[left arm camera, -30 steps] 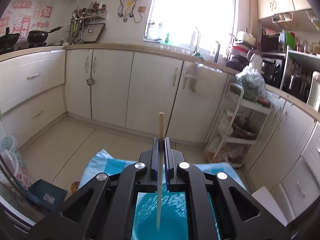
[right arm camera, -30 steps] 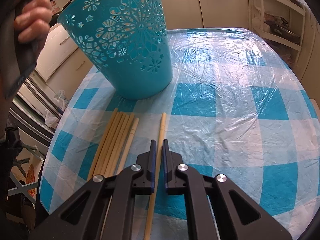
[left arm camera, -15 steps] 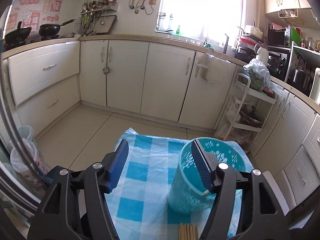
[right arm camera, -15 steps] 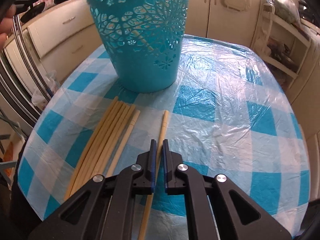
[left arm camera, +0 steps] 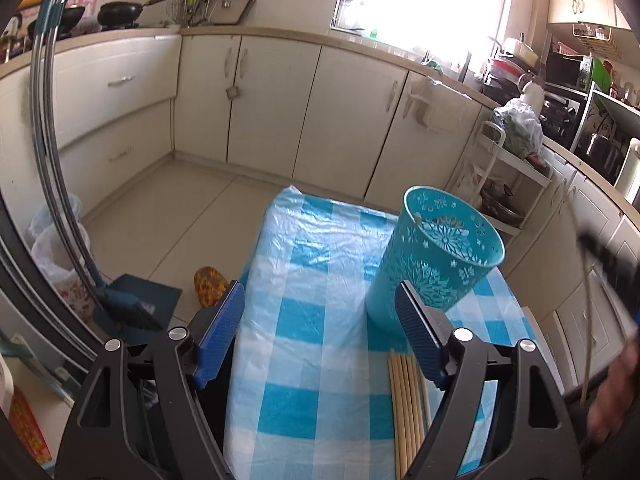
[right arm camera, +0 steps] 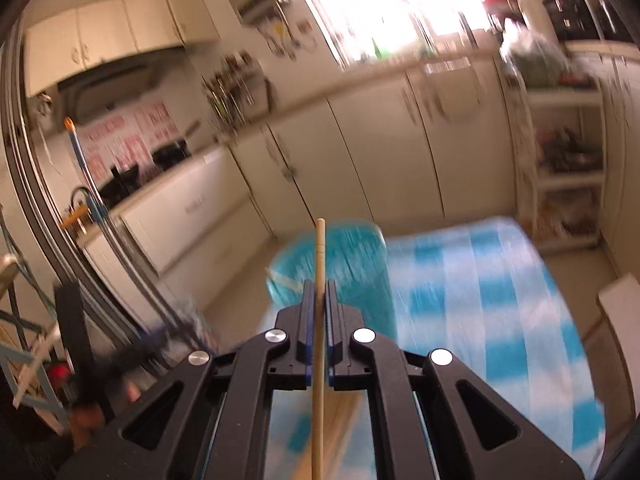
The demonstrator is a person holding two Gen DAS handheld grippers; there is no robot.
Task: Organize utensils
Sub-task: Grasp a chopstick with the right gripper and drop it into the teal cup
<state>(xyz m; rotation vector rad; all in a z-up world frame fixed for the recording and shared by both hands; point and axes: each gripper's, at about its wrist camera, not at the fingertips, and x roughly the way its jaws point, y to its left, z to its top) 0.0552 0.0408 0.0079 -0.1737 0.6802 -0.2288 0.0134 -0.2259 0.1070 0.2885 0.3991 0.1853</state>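
A turquoise perforated basket (left arm camera: 436,264) stands upright on the blue-checked table (left arm camera: 320,272) and holds a chopstick. My left gripper (left arm camera: 320,316) is open and empty, held above the table's near left side. Several wooden chopsticks (left arm camera: 406,400) lie side by side on the cloth in front of the basket. In the blurred right wrist view my right gripper (right arm camera: 319,292) is shut on one chopstick (right arm camera: 319,264), lifted off the table, with the basket (right arm camera: 340,272) just beyond its tip. That gripper shows as a dark blur at the right edge of the left wrist view (left arm camera: 608,264).
White kitchen cabinets (left arm camera: 280,96) line the far walls. A white shelf trolley (left arm camera: 504,184) stands right of the table. A dustpan and broom (left arm camera: 128,304) and plastic bags (left arm camera: 56,248) sit on the floor at left.
My left gripper opened, dropped its chopstick into the basket and drew back. My right gripper lifted its chopstick off the table and swung up towards the basket.
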